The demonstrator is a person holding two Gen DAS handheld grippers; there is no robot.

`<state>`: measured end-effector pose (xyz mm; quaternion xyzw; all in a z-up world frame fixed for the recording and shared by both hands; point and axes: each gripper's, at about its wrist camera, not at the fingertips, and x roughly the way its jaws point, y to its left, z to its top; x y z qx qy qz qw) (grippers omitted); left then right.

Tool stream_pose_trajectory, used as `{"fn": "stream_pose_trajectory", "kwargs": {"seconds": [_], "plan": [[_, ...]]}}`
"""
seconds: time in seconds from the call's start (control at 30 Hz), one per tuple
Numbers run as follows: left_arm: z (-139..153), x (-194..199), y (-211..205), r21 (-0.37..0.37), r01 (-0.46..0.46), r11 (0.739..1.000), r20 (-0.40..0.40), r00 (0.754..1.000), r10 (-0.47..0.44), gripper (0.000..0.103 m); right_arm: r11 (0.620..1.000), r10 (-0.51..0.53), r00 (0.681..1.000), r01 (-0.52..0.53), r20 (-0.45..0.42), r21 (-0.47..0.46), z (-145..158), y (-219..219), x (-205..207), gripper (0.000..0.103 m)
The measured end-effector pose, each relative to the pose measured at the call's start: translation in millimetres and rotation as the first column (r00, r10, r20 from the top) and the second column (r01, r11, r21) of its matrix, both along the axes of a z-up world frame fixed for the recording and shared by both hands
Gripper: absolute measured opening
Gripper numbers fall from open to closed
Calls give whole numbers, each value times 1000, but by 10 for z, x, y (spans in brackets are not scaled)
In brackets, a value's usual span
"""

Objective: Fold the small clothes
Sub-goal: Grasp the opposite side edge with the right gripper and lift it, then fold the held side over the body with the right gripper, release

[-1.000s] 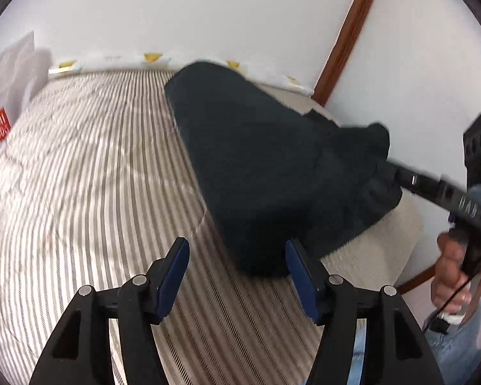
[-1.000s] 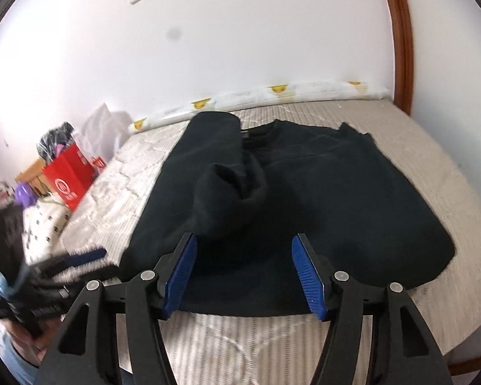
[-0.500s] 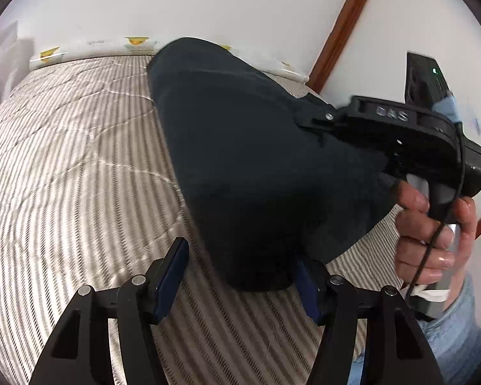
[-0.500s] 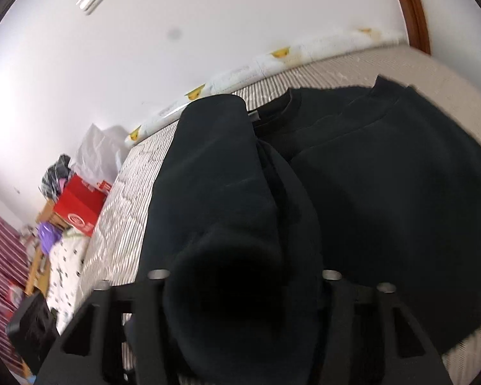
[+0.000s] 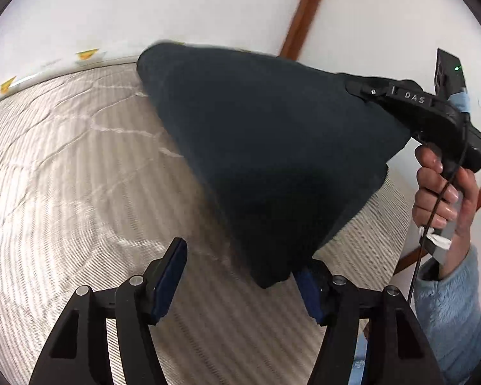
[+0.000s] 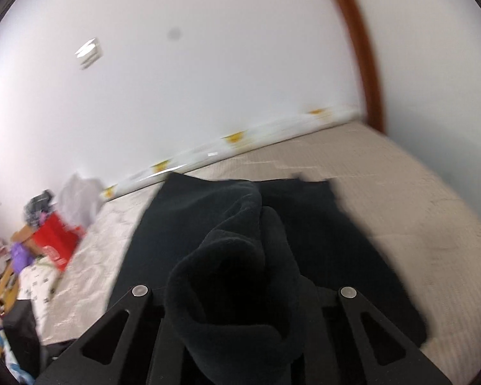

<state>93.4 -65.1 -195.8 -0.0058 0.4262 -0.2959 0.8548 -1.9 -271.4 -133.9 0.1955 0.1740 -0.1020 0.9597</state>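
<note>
A black sweater (image 5: 272, 147) is pulled up off the bed into a tent. My right gripper (image 5: 359, 88) has its bunched sleeve cuff (image 6: 234, 288) between its jaws, which are still closing on the fabric. In the right wrist view the cuff hides the fingers. The rest of the sweater (image 6: 336, 240) lies flat on the bed behind it. My left gripper (image 5: 240, 280) is low over the bed, its jaws opening. The sweater's lower corner (image 5: 272, 272) hangs between them, against the right finger (image 5: 311, 292) and not pinched.
The bed has a striped quilted cover (image 5: 64, 192). A white roll with yellow marks (image 6: 240, 138) lies along the wall. A red bag (image 6: 57, 240) and clutter sit off the bed's left side. A hand (image 5: 442, 199) in a blue fleece sleeve holds the right gripper.
My right gripper went in over the sleeve cuff, closed on it and rose, lifting the sweater off the bed. My left gripper slid up to the sweater's lower corner.
</note>
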Motion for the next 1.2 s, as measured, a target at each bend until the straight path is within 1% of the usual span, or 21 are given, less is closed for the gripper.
{"fn": "stream_pose_trajectory", "kwargs": {"seconds": [0.13,0.23,0.3,0.37,0.4,0.5,0.53,0.57,0.6,0.63,0.73,0.77,0.8,0.83,0.87,0.9,0.97,1.0,1.03,1.1,1.2], "plan": [[-17,-34,-283,30,35,999,24,999,-36,63,995,-99,995,99,-3,13,-123,-435,-253,12],[-17,-67,-435,42,36,998,49,998,-38,63,992,-101,994,104,-46,67,-339,-658,-293,12],[-21,-106,-489,53,26,998,55,998,-29,62,994,-86,992,91,-88,59,-474,-690,-251,14],[-28,-81,-521,52,17,999,53,998,-20,62,994,-94,989,100,-117,49,-566,-718,-248,24],[-28,-74,-519,41,11,999,49,999,-13,61,993,-99,988,106,-118,49,-584,-713,-297,28],[-37,-9,-384,13,-2,1000,24,1000,2,52,990,-103,990,111,-92,86,-592,-802,-479,47],[-39,6,-376,3,-4,1000,16,1000,4,49,989,-119,987,128,-111,73,-605,-825,-521,60],[-51,-72,-291,-3,-9,1000,14,1000,9,47,987,-138,981,147,-136,59,-631,-839,-526,64],[-55,-55,-279,-12,-17,1000,14,1000,17,43,987,-144,978,154,-149,54,-658,-852,-532,67],[-53,-59,-262,-19,-28,999,17,999,28,40,986,-139,976,152,-166,66,-719,-878,-523,68],[-45,-71,-206,-21,-51,998,27,998,51,28,972,-102,974,141,-203,187,-893,-963,-413,67],[-31,-84,-186,-28,-58,998,30,998,59,26,966,-93,976,137,-197,219,-922,-975,-371,63],[-21,-99,-173,-37,-63,997,38,997,64,25,963,-83,978,127,-189,238,-943,-985,-346,56],[0,-113,-159,-32,-69,997,58,996,71,24,963,-56,984,98,-170,252,-944,-978,-295,35],[19,-114,-147,-30,-71,997,67,995,72,23,962,-28,989,67,-148,266,-924,-957,-243,29],[37,-110,-118,-33,-77,997,76,994,79,23,964,-43,988,81,-150,252,-890,-930,-201,26],[67,-70,-31,-40,-108,993,89,990,111,22,978,-69,982,102,-176,184,-789,-824,-54,23],[78,-37,32,-46,-126,991,90,987,129,21,980,-67,981,99,-181,174,-755,-787,-8,22],[87,18,141,-59,-146,988,89,984,151,21,980,-55,981,89,-185,180,-733,-752,74,22],[107,88,296,-56,-179,982,97,978,184,21,980,-28,982,64,-187,187,-697,-670,238,22],[106,204,568,-66,-219,973,76,972,224,21,985,8,981,27,-196,173,-642,-476,517,22]]}}
